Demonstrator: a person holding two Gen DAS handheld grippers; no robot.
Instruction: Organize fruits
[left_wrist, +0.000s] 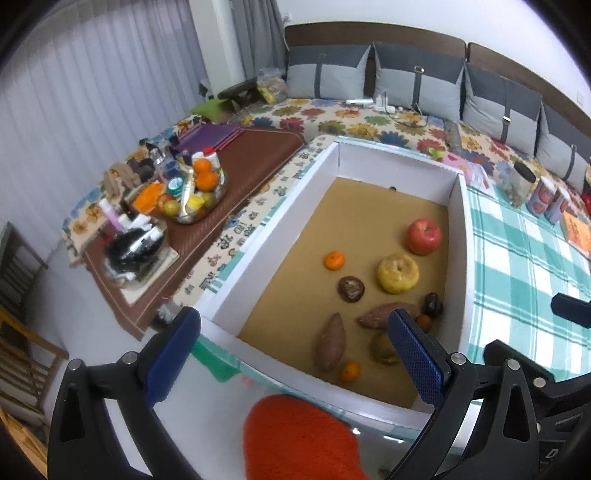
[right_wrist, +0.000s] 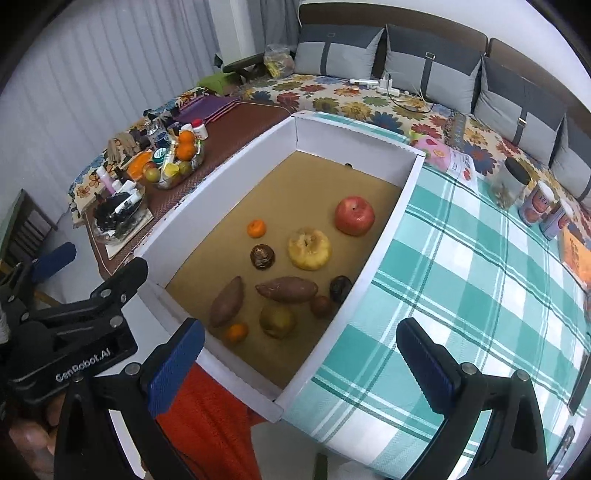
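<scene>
A white box with a brown floor holds the fruit. Inside lie a red apple, a yellow apple, a small orange, a dark round fruit, two sweet potatoes, a second small orange and a greenish pear. My left gripper hangs open over the box's near left corner. Empty and open, my right gripper sits above the near right corner.
A green checked cloth covers the table right of the box, with jars and cans at its far side. A cluttered side table with a fruit basket stands left. Orange fabric lies below. A cushioned sofa runs behind.
</scene>
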